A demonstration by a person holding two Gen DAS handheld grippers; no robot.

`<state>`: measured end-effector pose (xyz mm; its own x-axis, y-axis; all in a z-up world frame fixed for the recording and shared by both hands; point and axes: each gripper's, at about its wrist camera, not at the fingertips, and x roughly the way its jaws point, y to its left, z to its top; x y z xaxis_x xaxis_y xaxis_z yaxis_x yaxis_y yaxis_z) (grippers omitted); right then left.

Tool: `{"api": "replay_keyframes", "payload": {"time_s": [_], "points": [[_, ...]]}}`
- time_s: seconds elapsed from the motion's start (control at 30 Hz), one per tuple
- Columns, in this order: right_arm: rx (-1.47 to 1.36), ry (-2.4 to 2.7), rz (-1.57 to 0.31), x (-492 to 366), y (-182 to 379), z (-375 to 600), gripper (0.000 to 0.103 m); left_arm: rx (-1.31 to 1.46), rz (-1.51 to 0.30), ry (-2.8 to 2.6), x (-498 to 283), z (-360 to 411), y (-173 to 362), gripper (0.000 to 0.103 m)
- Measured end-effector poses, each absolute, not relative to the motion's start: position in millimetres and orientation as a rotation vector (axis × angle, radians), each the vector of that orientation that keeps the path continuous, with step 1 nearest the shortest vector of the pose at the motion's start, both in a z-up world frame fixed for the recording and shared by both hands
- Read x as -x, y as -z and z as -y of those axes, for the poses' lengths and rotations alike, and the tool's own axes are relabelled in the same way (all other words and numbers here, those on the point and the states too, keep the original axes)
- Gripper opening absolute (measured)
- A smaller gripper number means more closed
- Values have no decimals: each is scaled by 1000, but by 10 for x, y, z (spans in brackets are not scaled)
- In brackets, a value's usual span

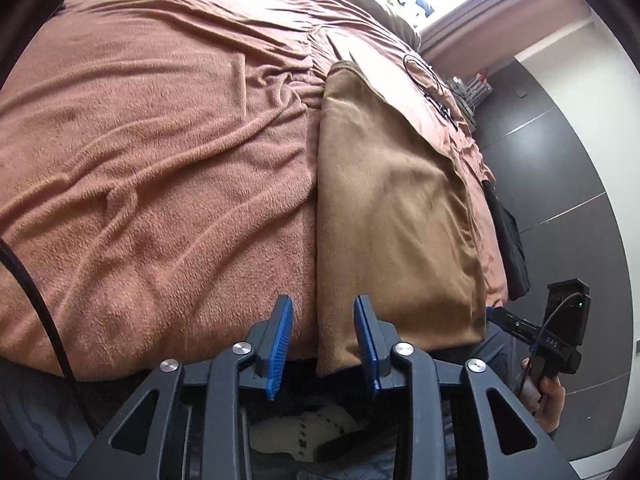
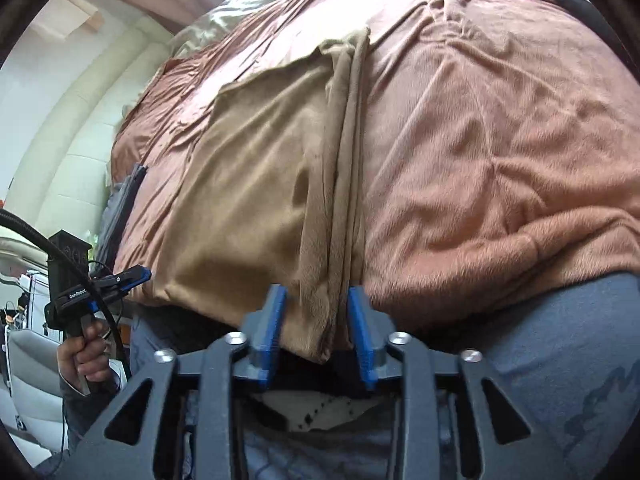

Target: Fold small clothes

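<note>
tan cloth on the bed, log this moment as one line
tan cloth: folded, flat on bed cover | left claw: open at near edge | right claw: open at near edge

Each camera rides behind its own claw, angled down and close over the bed's [image 1: 160,160] near edge. Both views share the folded tan cloth [image 1: 400,208], and each catches the other claw [image 2: 132,276] sideways, its far end perhaps blurred

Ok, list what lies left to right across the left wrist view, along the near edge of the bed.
Black cable → pink-brown blanket → left gripper → tan folded cloth → right gripper → hand.
</note>
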<state>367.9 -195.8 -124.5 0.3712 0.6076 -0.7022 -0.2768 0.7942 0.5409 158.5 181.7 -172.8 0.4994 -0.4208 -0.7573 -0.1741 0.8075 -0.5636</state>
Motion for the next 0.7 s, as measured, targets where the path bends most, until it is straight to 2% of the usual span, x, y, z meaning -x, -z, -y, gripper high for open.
{"api": "replay_keyframes", "payload": {"time_s": [0.1,0.17,0.7], "points": [[-381,-594,-1008,-3772,1192,1997,48,635,-1041,169,-1675,-1853,1699,50],[-396,-598,-1001,-3868,1196,2021,48,630,-1045,167,-1765,-1869,1709,52],[-477,-648,-1014,-4754,1513,1944,48,617,-1096,163,-2661,-1890,1860,52]]}}
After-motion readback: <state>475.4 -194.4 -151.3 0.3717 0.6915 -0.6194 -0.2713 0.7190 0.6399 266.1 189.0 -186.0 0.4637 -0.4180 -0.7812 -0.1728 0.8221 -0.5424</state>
